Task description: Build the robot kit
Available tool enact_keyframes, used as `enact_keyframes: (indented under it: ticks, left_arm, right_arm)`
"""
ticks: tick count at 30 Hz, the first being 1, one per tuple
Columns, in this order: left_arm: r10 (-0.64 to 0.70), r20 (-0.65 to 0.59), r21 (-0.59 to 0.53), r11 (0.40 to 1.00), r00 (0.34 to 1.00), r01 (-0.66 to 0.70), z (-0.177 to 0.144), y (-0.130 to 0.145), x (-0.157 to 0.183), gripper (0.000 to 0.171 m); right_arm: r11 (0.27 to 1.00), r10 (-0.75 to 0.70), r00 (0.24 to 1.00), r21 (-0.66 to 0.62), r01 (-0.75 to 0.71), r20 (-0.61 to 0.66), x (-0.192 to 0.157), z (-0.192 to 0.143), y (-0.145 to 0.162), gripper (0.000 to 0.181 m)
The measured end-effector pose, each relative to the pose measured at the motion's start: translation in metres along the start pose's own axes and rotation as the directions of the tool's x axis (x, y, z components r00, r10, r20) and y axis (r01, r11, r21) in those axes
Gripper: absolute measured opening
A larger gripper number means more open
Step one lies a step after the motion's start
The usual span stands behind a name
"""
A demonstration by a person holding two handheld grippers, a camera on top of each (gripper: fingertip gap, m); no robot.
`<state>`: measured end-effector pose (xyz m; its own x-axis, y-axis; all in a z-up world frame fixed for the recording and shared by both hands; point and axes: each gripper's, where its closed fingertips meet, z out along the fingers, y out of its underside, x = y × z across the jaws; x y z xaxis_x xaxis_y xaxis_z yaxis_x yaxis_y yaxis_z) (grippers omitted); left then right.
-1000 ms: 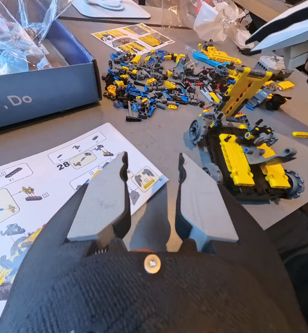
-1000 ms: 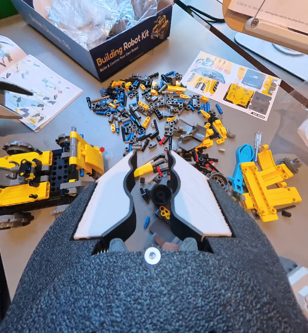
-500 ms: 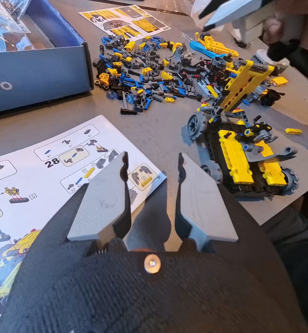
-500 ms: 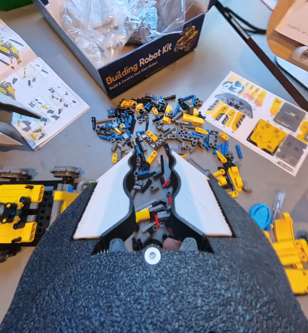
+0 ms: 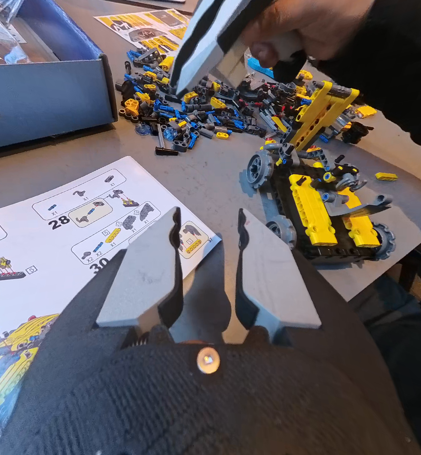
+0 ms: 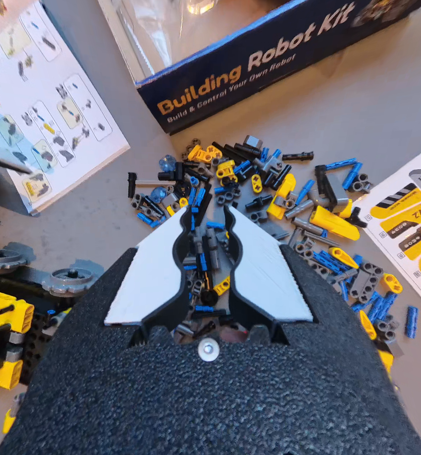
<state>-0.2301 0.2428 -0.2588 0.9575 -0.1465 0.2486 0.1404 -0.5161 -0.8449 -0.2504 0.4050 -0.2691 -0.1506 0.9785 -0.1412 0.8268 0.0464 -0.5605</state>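
Lower centre: left tongs (image 5: 207, 214) parted, empty, over instruction sheet (image 5: 81, 211). Centre frame: right tongs (image 6: 205, 209) parted, empty, poised over loose parts pile (image 6: 253, 187).

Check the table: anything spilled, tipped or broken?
Nothing looks broken. The loose parts pile lies scattered beside the blue box, and the half-built yellow vehicle has one beam tilted up. The right gripper hangs open over the pile.

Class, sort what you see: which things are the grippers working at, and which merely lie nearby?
At the grippers:
right gripper, open, over loose parts pile
left gripper, open, over instruction booklet

Nearby:
half-built yellow vehicle
blue box
sticker sheet
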Motion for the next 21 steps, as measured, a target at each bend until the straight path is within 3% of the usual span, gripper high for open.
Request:
enact_keyframes:
  ticks: [4, 11, 14, 18, 21]
  left_arm:
    - [0.004, -0.009, -0.003, 1.000, 1.000, -0.004, 0.000, 0.001, 0.001, 0.042]
    - [0.003, -0.014, -0.008, 1.000, 1.000, -0.003, 0.001, 0.002, 0.002, 0.042]
    - [0.003, -0.014, -0.013, 1.000, 1.000, -0.004, 0.001, 0.002, 0.002, 0.041]
    - [0.005, -0.008, -0.016, 1.000, 1.000, -0.005, 0.002, 0.003, 0.002, 0.041]
    - [0.008, -0.004, -0.018, 1.000, 1.000, -0.008, 0.002, 0.003, 0.002, 0.041]
  right_arm:
    - [0.989, -0.062, 0.998, -0.134, 0.058, -0.023, -0.002, -0.009, 0.028, 0.026]
    - [0.954, -0.023, 0.994, -0.298, -0.009, -0.105, 0.009, -0.049, 0.101, 0.031]
    - [0.958, -0.025, 0.994, -0.288, -0.007, -0.108, 0.006, -0.057, 0.114, 0.009]
    - [0.960, -0.042, 0.984, -0.281, -0.009, -0.174, 0.012, -0.076, 0.128, 0.011]
    - [0.985, 0.000, 0.957, -0.166, -0.050, -0.289, 0.037, -0.098, 0.120, 0.013]
